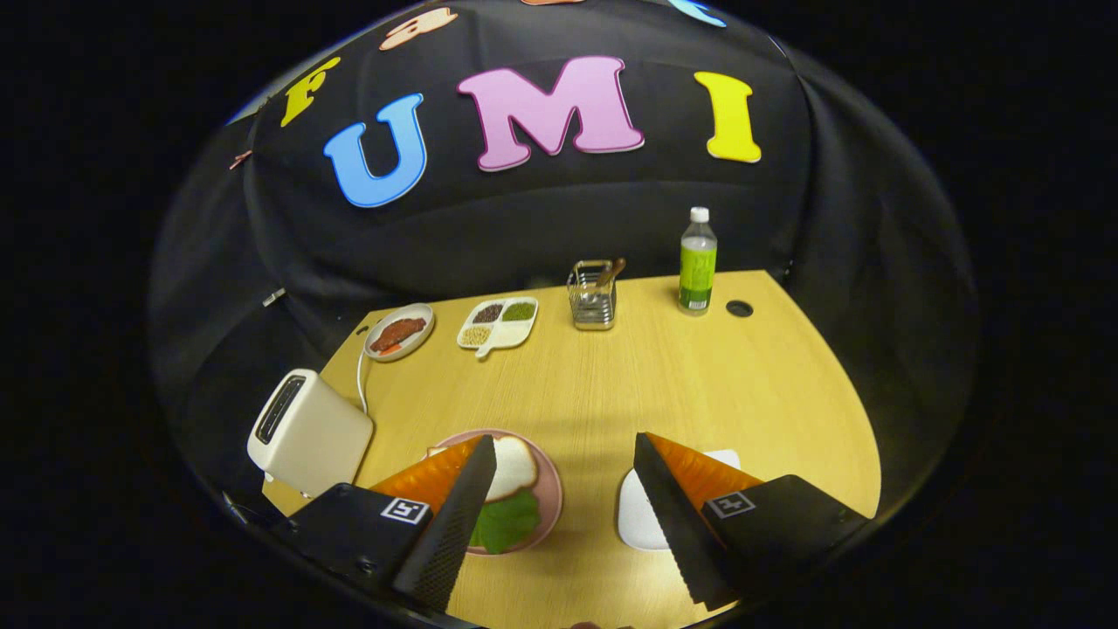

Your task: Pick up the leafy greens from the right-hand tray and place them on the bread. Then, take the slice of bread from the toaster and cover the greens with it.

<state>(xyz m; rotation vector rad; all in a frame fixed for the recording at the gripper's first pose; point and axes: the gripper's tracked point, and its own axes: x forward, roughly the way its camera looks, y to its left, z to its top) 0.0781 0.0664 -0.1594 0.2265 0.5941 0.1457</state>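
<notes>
The left finger [454, 515] hides part of the pink plate [548, 498], so only some of the bread [514, 465] and the greens [507, 522] shows; the leaf lies on the plate against the bread's near edge, and whether it overlaps the slice is hard to tell. The white tray [636, 524] to the right sits mostly behind the right finger, and what shows of it is bare. The gripper [563, 507] hangs above the bench [611, 384] with its fingers spread wide, nothing between them. The toaster [307, 432] stands at the left edge; its slot looks dark and I cannot make out a slice inside. Farther back are a small plate [400, 332] with something reddish-brown, a divided dish [500, 323] of grains, a wire holder [594, 297] and a bottle [698, 260].
</notes>
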